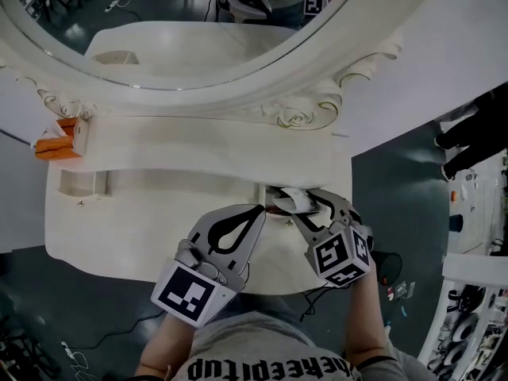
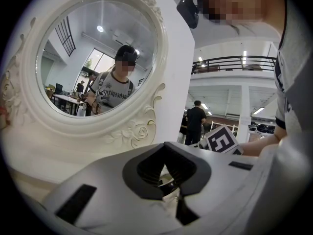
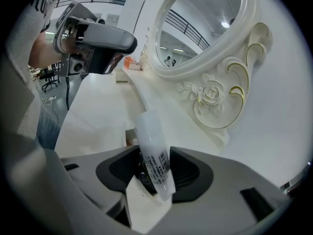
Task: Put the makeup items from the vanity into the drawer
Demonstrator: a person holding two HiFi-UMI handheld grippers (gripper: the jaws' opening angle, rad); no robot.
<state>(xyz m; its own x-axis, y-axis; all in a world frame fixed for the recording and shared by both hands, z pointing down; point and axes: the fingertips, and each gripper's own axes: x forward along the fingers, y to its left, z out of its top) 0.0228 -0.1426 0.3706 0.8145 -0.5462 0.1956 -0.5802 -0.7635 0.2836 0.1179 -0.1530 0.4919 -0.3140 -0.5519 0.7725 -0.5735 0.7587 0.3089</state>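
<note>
A white tube point(image 3: 151, 146) with a printed label lies tilted between the jaws of my right gripper point(image 3: 155, 175); the pads stand a little apart from it, so the gripper is open. In the head view the right gripper point(image 1: 298, 205) and the tube point(image 1: 292, 200) hang over the small open drawer point(image 1: 268, 190) at the vanity's front right. My left gripper point(image 1: 259, 210) sits just left of them with its tips together at the drawer's edge. In the left gripper view its jaws point(image 2: 171, 180) look shut; something dark and shiny shows behind them.
An orange packet point(image 1: 54, 146) and a white box point(image 1: 80, 136) sit at the vanity top's point(image 1: 198, 145) far left. A second small drawer point(image 1: 79, 184) is open at the left front. The oval mirror point(image 1: 190, 22) rises behind. A cluttered rack point(image 1: 476, 236) stands to the right.
</note>
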